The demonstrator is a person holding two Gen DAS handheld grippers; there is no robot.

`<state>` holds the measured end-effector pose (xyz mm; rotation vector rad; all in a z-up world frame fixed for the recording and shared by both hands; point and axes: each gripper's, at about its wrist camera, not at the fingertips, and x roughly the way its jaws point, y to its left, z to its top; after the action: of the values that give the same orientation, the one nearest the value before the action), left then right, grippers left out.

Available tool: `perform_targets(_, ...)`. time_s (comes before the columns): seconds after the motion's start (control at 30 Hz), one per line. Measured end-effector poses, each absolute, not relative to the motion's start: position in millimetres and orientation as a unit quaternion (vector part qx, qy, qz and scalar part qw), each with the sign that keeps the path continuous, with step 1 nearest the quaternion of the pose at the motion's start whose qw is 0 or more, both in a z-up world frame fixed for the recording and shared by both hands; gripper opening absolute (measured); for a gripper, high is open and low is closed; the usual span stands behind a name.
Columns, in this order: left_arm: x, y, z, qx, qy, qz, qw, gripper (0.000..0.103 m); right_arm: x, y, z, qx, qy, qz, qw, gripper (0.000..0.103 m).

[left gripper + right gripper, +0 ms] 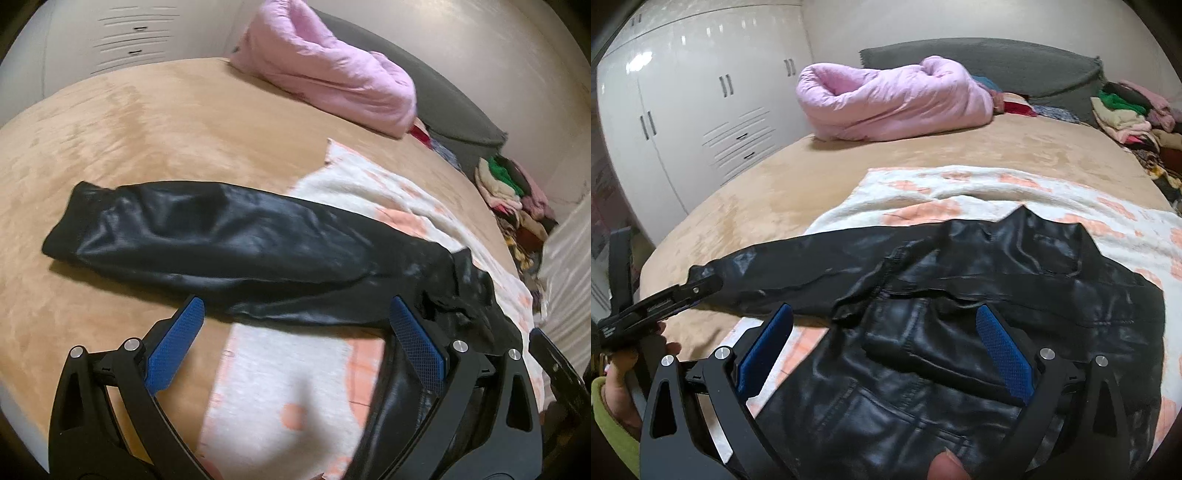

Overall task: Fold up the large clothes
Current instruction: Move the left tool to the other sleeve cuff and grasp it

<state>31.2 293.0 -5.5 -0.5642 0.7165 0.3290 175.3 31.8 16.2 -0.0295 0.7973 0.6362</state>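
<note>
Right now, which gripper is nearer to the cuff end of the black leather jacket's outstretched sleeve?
Left. The left gripper hovers open by the sleeve's middle, cuff ahead to its left. The right gripper is open over the black leather jacket's body, farther away.

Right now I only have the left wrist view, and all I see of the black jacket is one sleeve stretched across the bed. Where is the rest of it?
Observer: The jacket body lies right under the right gripper, spread on the white and peach blanket.
Operator: Is that gripper holding it?
Observer: No. Its blue fingers stand wide apart above the leather, with nothing between them.
Operator: Where is the collar?
Observer: The collar is at the jacket's far edge, lying on the blanket.
</note>
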Motion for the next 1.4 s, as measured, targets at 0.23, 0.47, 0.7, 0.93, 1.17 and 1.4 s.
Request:
perform_targets(0.23, 23, 313, -15, -0.291, 0.34, 0.18, 0.876, 0.094, 170, 66, 11, -0.045, 0.38, 0.327, 0.864, 0.099)
perform_targets(0.47, 16, 334, -28, -0.316, 0.343, 0.205, 0.86, 0.094, 163, 95, 3, -0.061, 0.382, 0.348, 0.854, 0.099)
perform_targets(0.7, 5, 351, -40, -0.34, 0.335, 0.243, 0.844, 0.094, 157, 120, -7, -0.068, 0.39, 0.365, 0.843, 0.099)
perform_targets(0.93, -5, 374, -56, -0.381, 0.326, 0.27, 0.822, 0.094, 149, 131, -14, -0.079, 0.386, 0.377, 0.838, 0.099)
perform_targets(1.17, -9, 395, -71, -0.417, 0.304, 0.284, 0.808, 0.094, 153, 131, -23, -0.072, 0.395, 0.374, 0.836, 0.099)
perform_targets(1.4, -2, 412, -74, -0.423, 0.285, 0.295, 0.808, 0.055, 152, 122, -30, -0.07, 0.406, 0.365, 0.835, 0.099)
